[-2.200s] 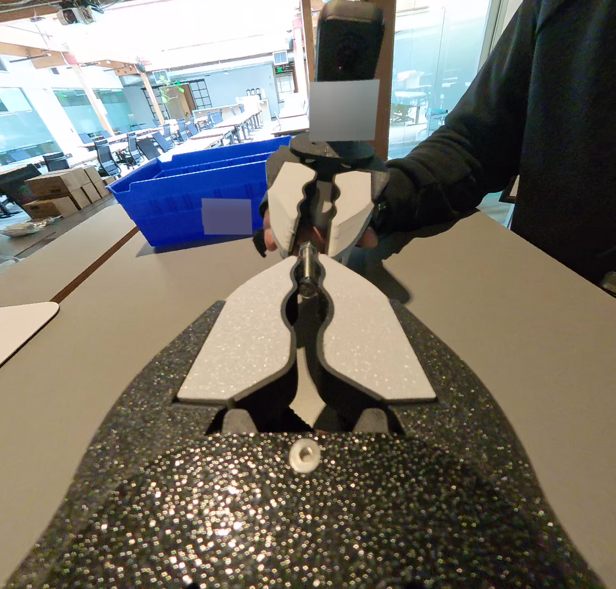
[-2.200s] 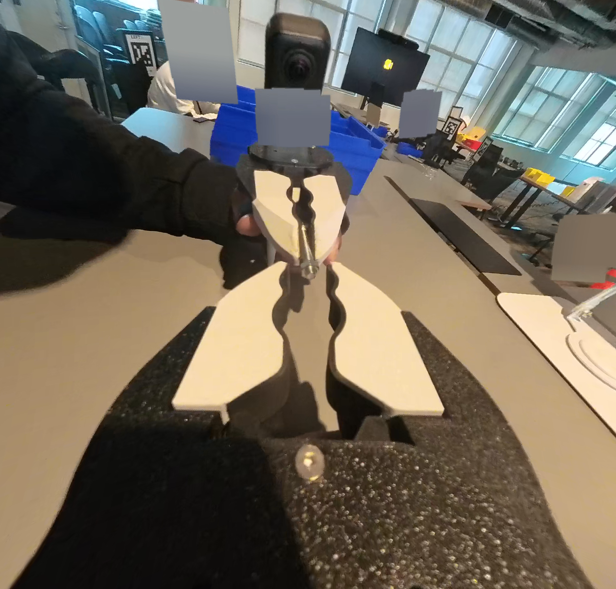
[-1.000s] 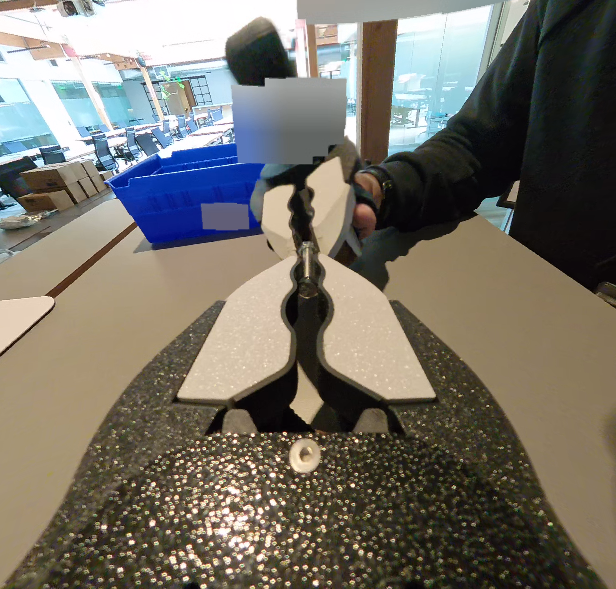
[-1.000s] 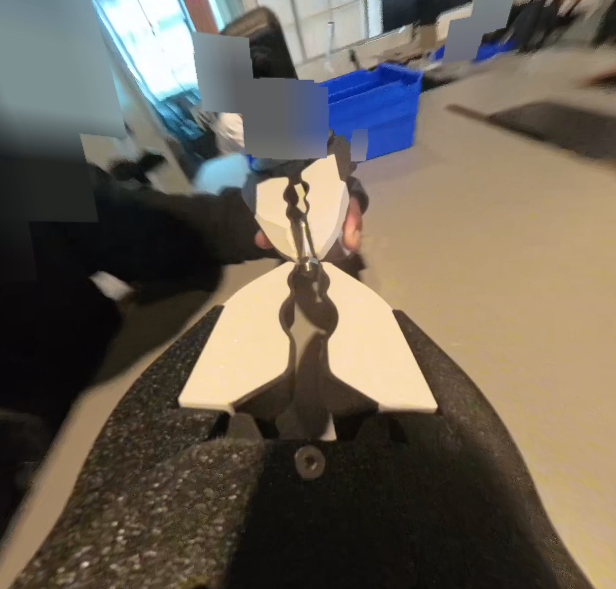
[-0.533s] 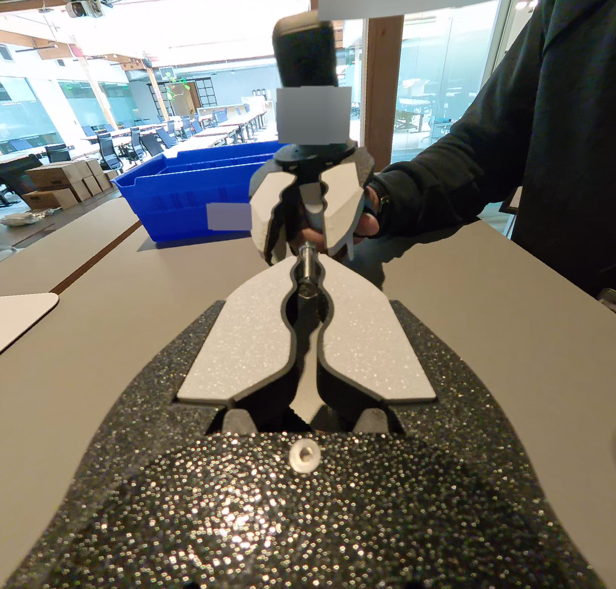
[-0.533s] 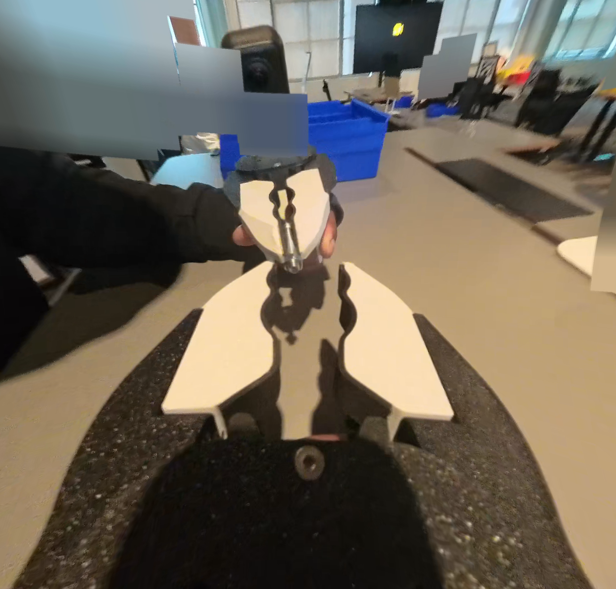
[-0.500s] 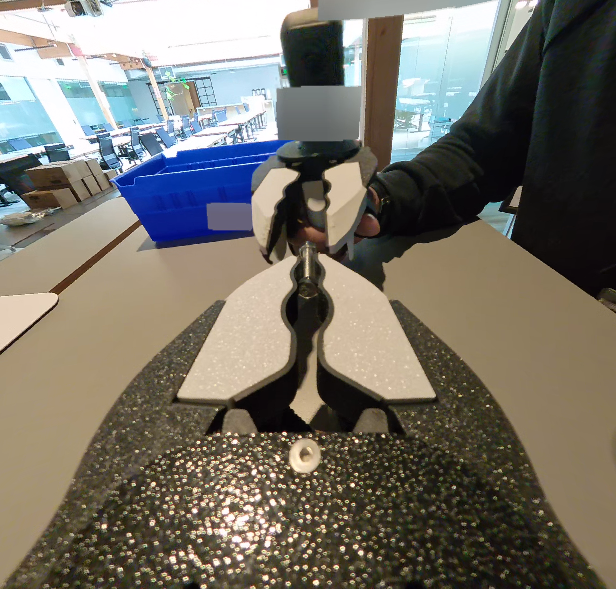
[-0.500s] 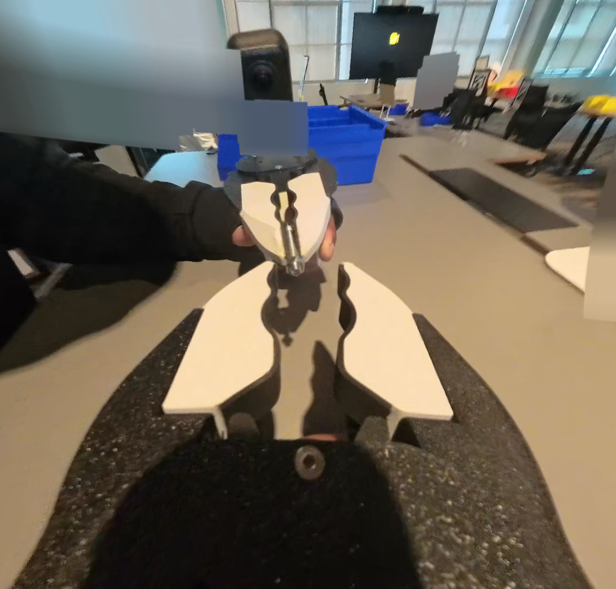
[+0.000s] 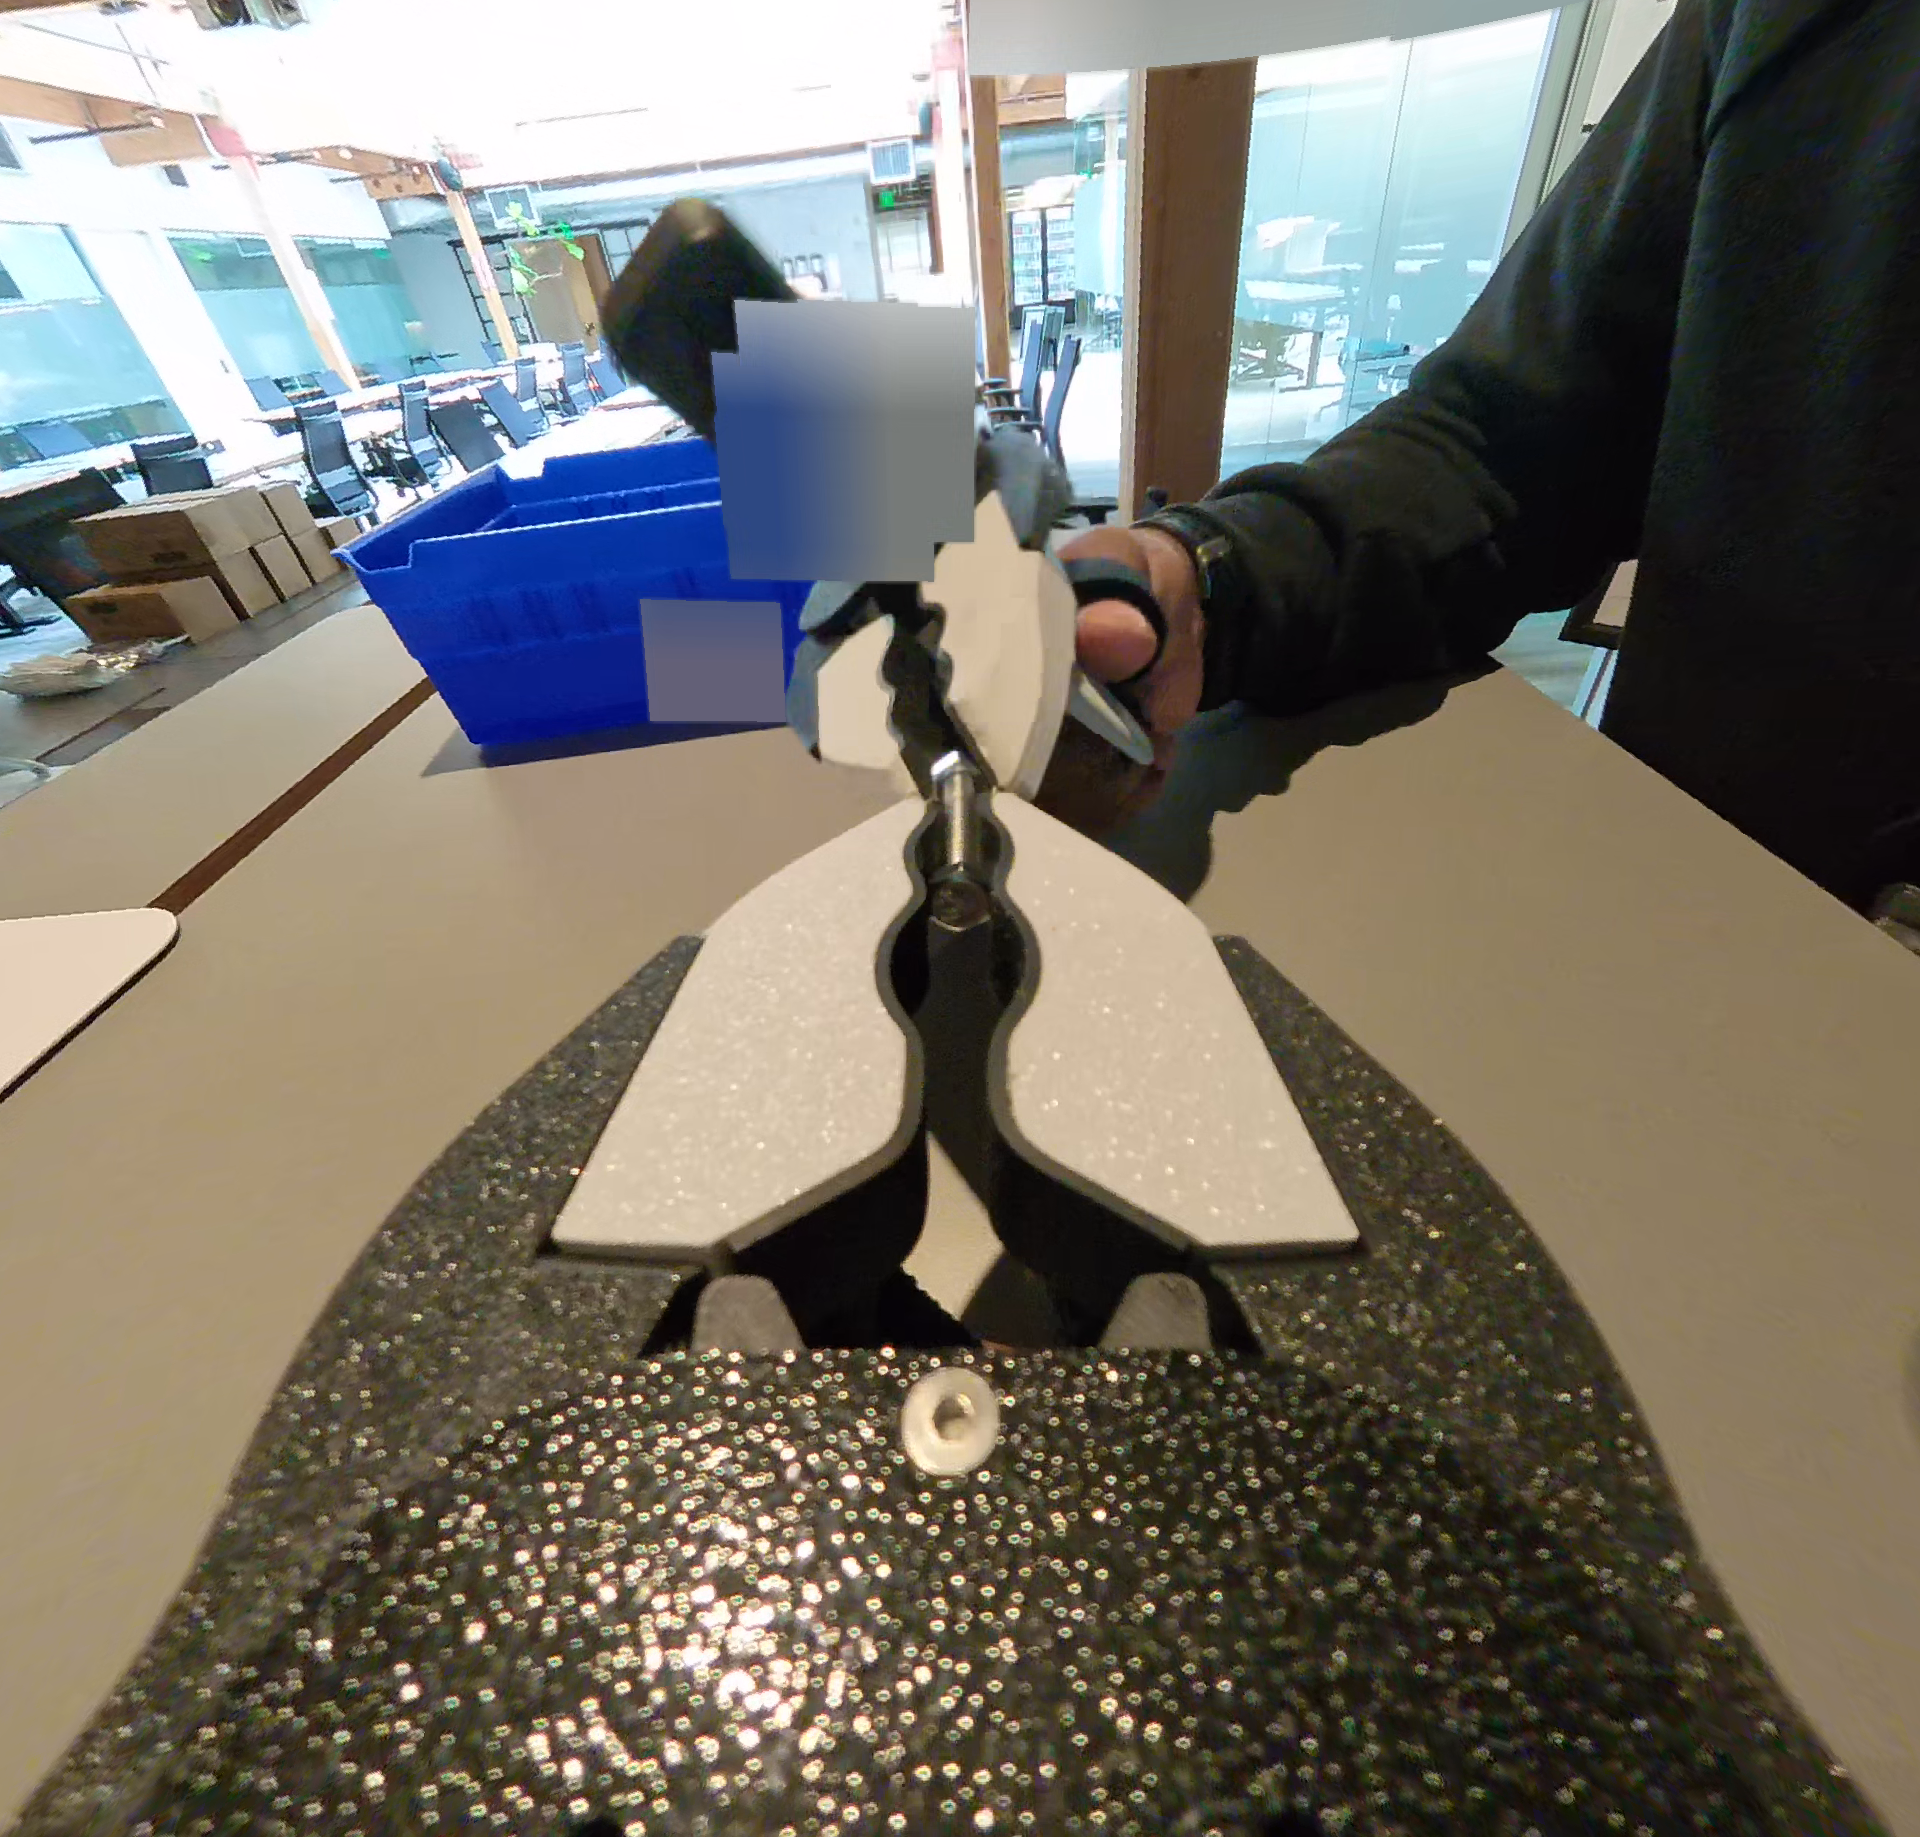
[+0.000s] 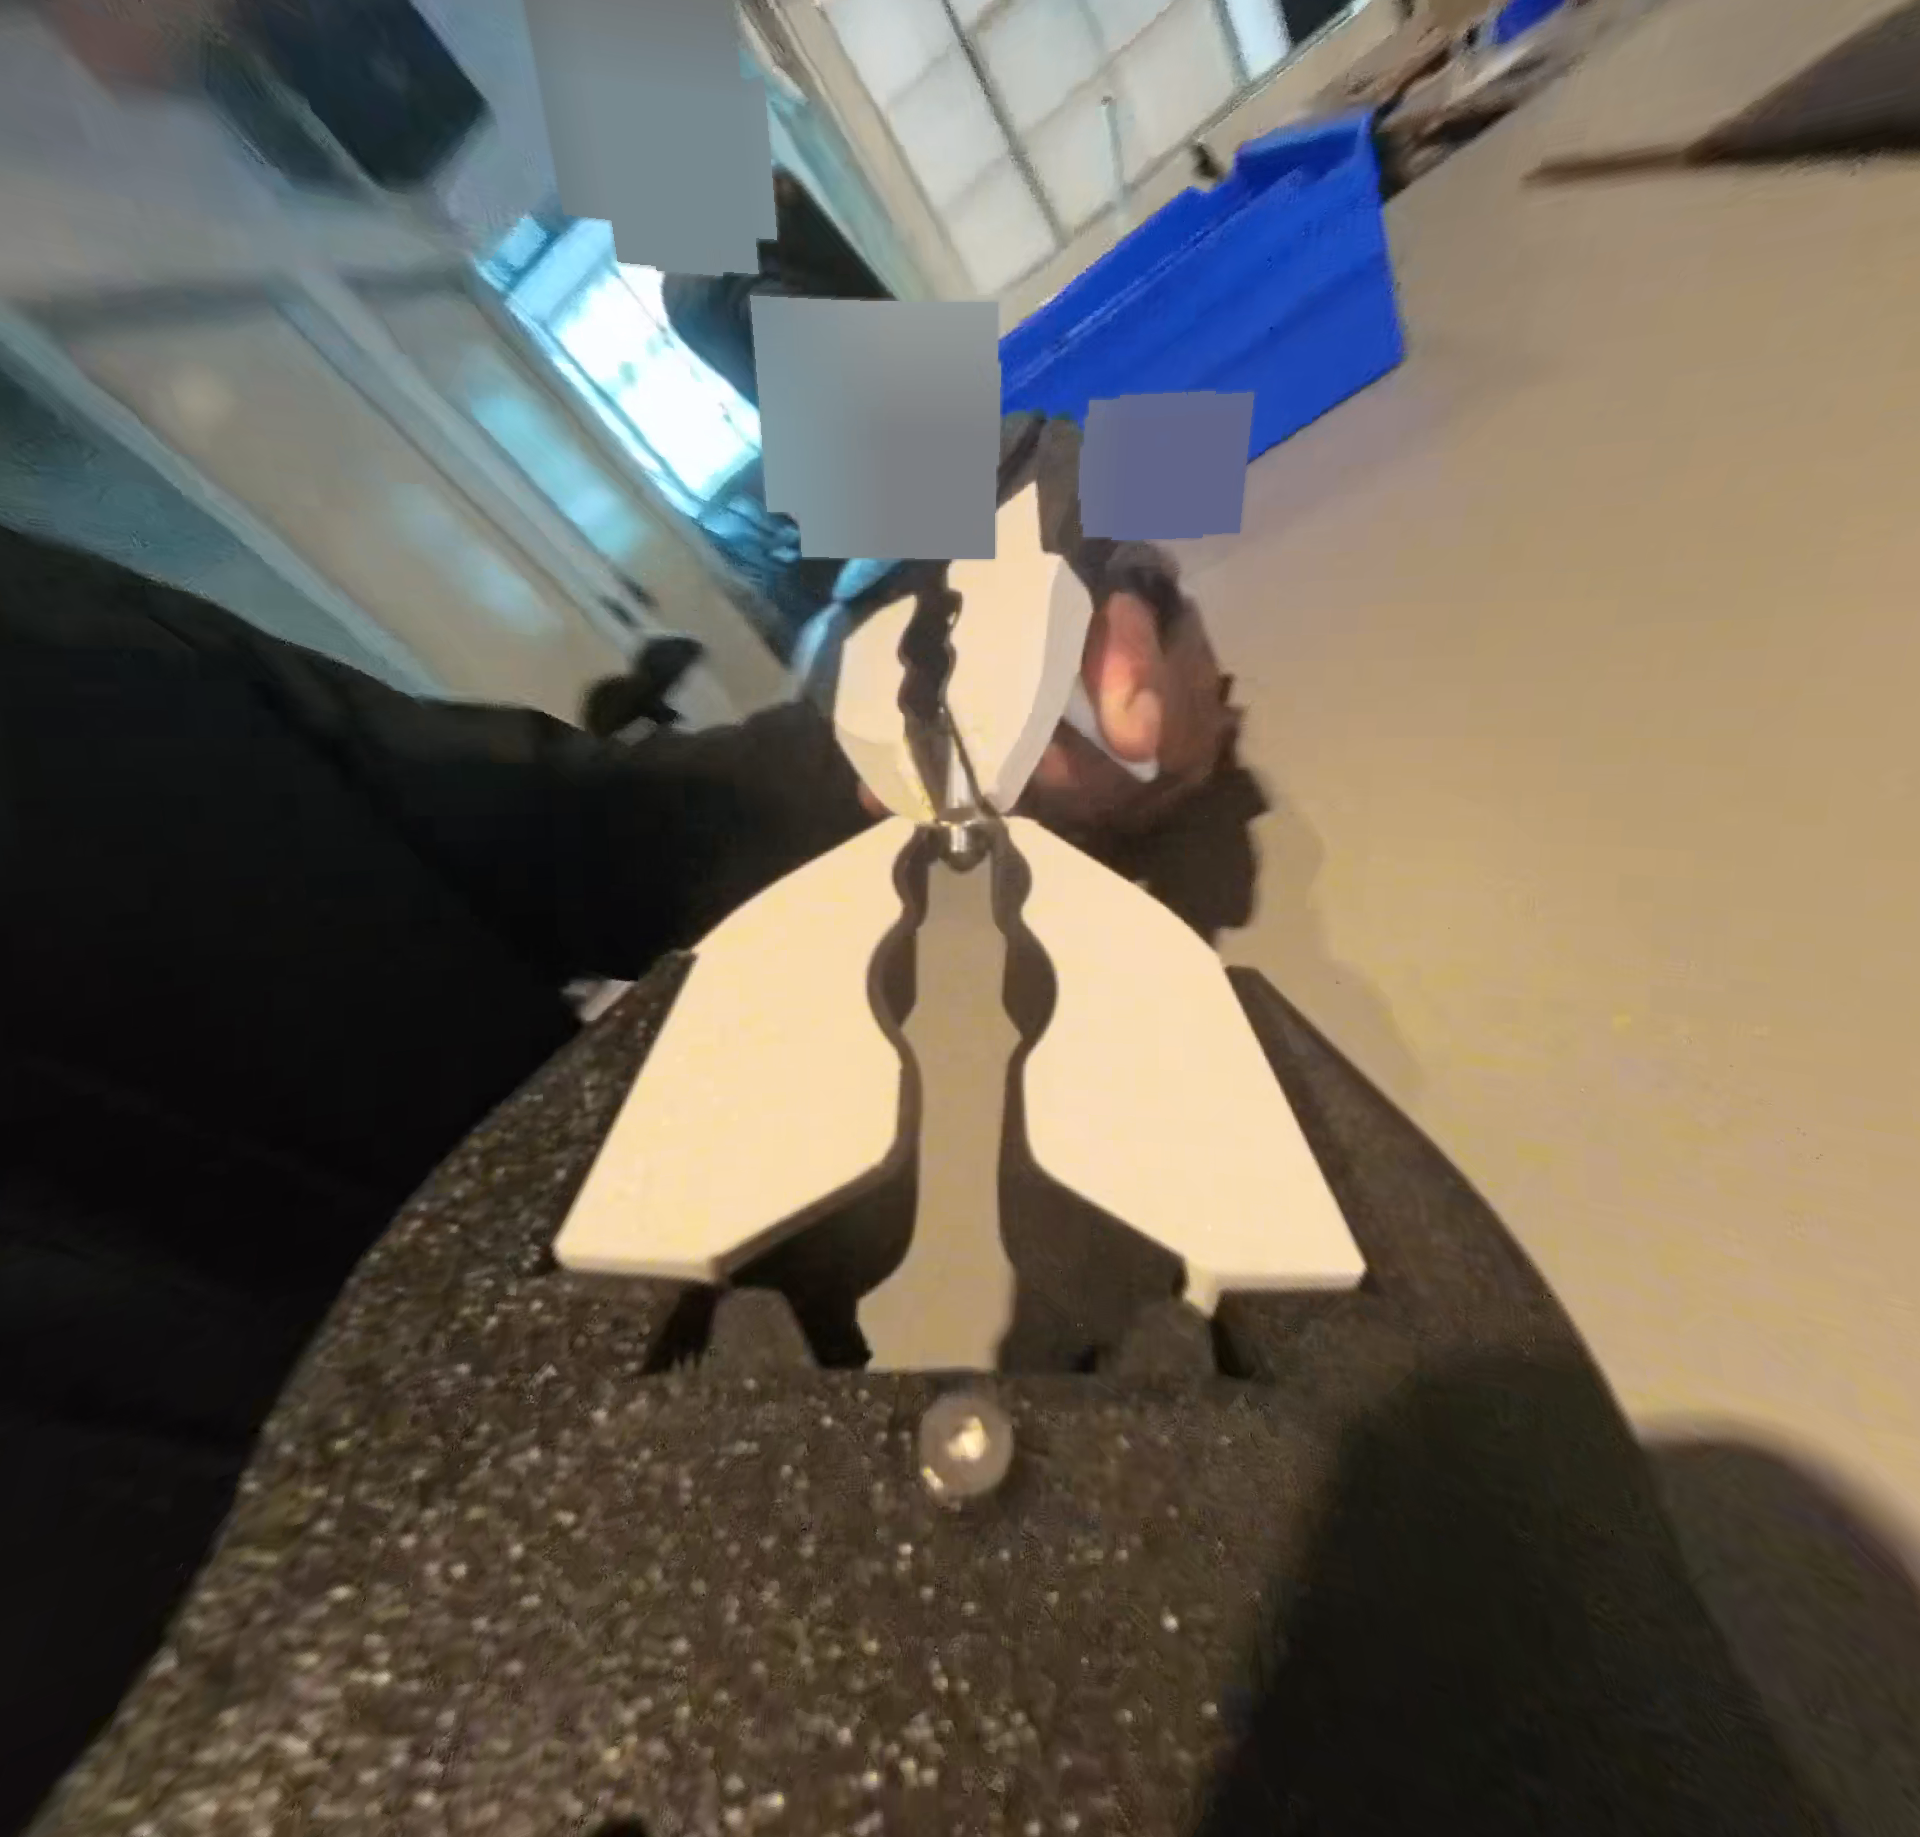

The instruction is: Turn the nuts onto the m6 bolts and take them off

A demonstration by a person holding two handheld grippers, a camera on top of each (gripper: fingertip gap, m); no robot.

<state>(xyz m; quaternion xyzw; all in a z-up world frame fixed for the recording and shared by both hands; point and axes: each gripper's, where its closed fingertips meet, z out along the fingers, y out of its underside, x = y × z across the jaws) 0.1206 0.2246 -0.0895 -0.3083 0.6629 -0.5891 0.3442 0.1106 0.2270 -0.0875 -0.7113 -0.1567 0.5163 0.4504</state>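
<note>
left claw (image 9: 954, 852) clamped on bolt (image 9: 952, 831) head, held above worktop (image 9: 416, 956) | right claw (image 10: 956, 837) pinching nut (image 10: 958, 838) at shank tip | risk: tilted, blurred right claw may cross-thread or drop nut

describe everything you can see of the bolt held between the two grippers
The bolt is a slim, shiny silver metal piece with a threaded shank and a wider head. It is held in the air above the grey table, pointing away from the left gripper, whose white fingers are closed on its head end. Its far end, where a nut shows, sits between the tips of the right gripper. The right wrist view is too blurred to show the threads.
</note>
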